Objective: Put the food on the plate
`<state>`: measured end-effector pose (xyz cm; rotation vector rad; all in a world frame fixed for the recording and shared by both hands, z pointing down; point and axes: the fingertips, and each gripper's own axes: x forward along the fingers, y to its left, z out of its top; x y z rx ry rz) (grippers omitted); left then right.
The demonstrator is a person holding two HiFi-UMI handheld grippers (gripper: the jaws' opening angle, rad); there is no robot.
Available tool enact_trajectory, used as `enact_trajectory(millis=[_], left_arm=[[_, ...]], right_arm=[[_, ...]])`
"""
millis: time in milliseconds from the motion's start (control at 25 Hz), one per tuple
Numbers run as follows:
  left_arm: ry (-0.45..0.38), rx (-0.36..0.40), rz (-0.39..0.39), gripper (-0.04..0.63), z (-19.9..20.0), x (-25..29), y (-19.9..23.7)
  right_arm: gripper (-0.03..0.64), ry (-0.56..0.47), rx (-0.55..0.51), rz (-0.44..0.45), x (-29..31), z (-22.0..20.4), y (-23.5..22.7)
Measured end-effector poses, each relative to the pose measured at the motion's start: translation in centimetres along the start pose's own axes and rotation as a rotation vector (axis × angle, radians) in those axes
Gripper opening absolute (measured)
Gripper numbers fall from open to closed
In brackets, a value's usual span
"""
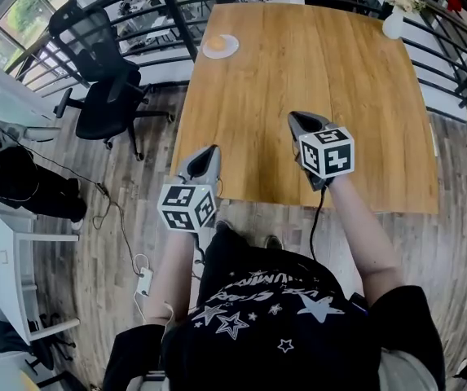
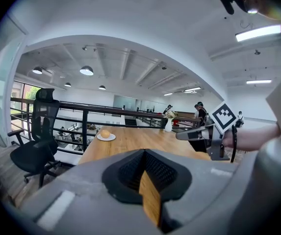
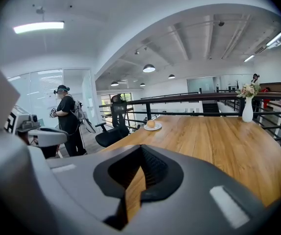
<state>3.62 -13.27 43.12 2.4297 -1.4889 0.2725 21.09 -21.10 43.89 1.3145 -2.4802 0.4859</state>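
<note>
A round orange-yellow piece of food (image 1: 217, 44) sits on a small white plate (image 1: 228, 49) at the table's far left corner. It also shows far ahead in the left gripper view as food (image 2: 105, 133) on the plate (image 2: 112, 137), and in the right gripper view as food (image 3: 151, 123) on the plate (image 3: 157, 128). My left gripper (image 1: 209, 151) hangs at the table's near left edge, shut and empty. My right gripper (image 1: 297, 118) hovers over the near part of the table, also shut with nothing in it. Both are far from the plate.
The wooden table (image 1: 315, 80) is bare apart from a white vase with flowers (image 1: 394, 21) at the far right corner. A black office chair (image 1: 103, 96) stands left of the table, and a black railing (image 1: 176, 15) runs behind it. A person (image 3: 66, 121) stands off to the left.
</note>
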Motion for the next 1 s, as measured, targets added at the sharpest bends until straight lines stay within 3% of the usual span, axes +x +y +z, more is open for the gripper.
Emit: enact_trajectory(millis=[520, 1000], left_arm=[[0.023, -0.006, -0.043, 0.002, -1.3, -1.2, -1.2], [0.038, -0.022, -0.060, 0.002, -2.5, -9.3, -0.7]], right_arm=[[0.000, 0.042, 0.042, -0.051, -3.6, -3.7, -0.7], [0.002, 0.030, 0.094, -0.094, -7.7, -4.7, 5.7]])
